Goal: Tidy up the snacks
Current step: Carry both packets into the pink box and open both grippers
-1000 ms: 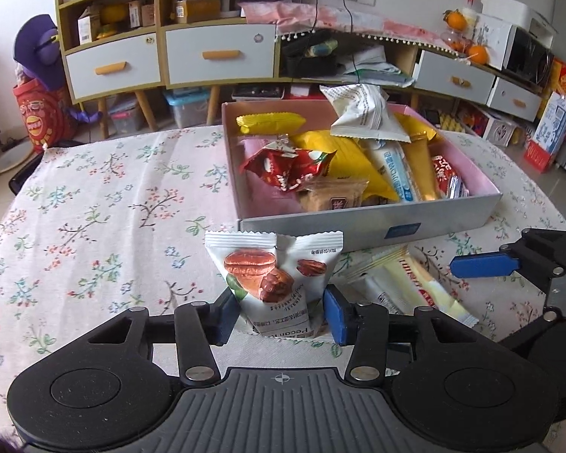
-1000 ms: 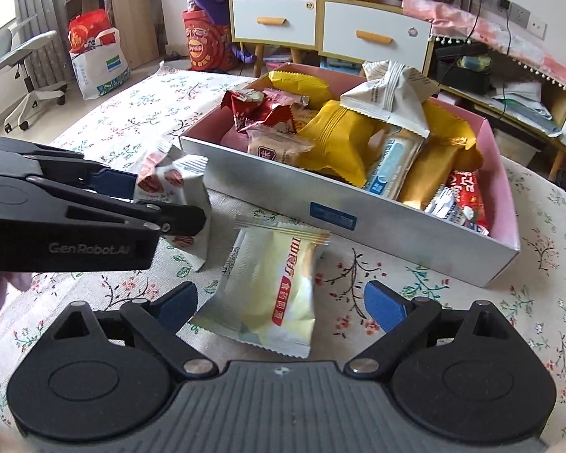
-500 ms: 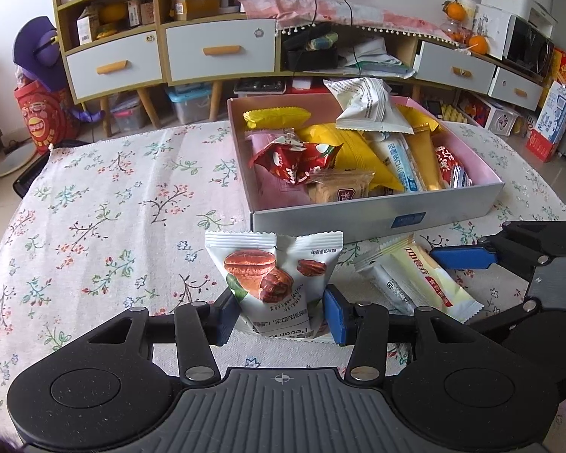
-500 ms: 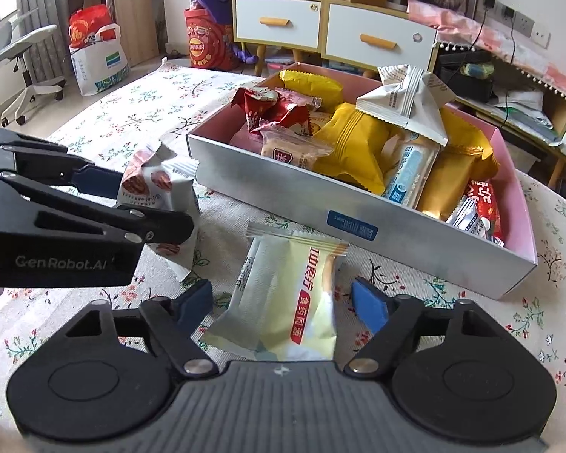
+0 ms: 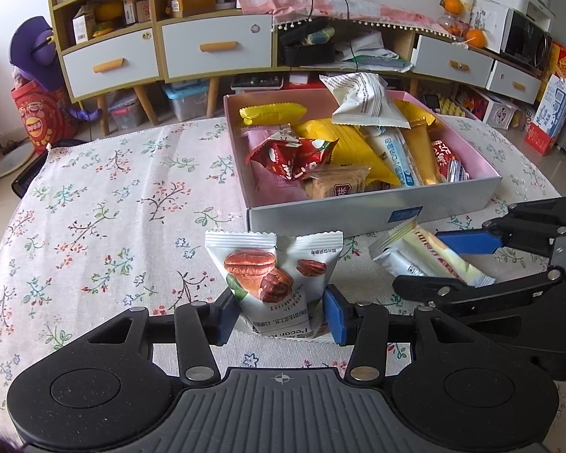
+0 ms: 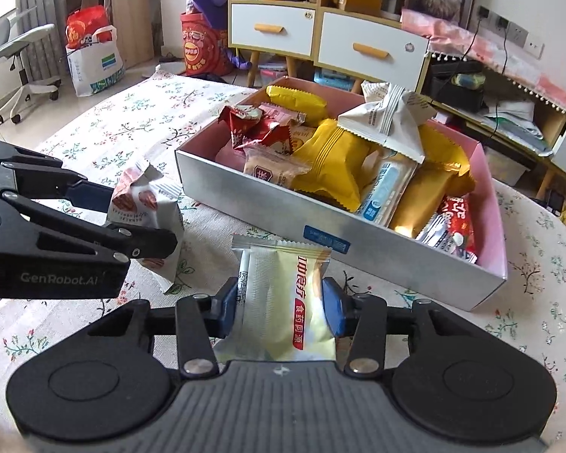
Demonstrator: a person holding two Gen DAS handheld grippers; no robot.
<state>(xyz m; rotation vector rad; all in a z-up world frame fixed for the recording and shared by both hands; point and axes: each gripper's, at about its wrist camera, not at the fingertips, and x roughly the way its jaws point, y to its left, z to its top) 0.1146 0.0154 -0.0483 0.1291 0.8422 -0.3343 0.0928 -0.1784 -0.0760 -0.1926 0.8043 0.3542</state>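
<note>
pale-yellow packet [image 6: 283, 302], long axis along right claw [image 6: 281, 311], jaws closing onto it; box [image 6: 358, 241] just ahead. left claw [image 5: 279, 315] grips pecan pack [image 5: 273, 275].

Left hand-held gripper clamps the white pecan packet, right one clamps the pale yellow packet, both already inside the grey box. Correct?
Not quite. In both wrist views the white pecan packet and pale yellow packet sit outside the grey box, in front of it over the floral tablecloth. The rest holds.
</note>
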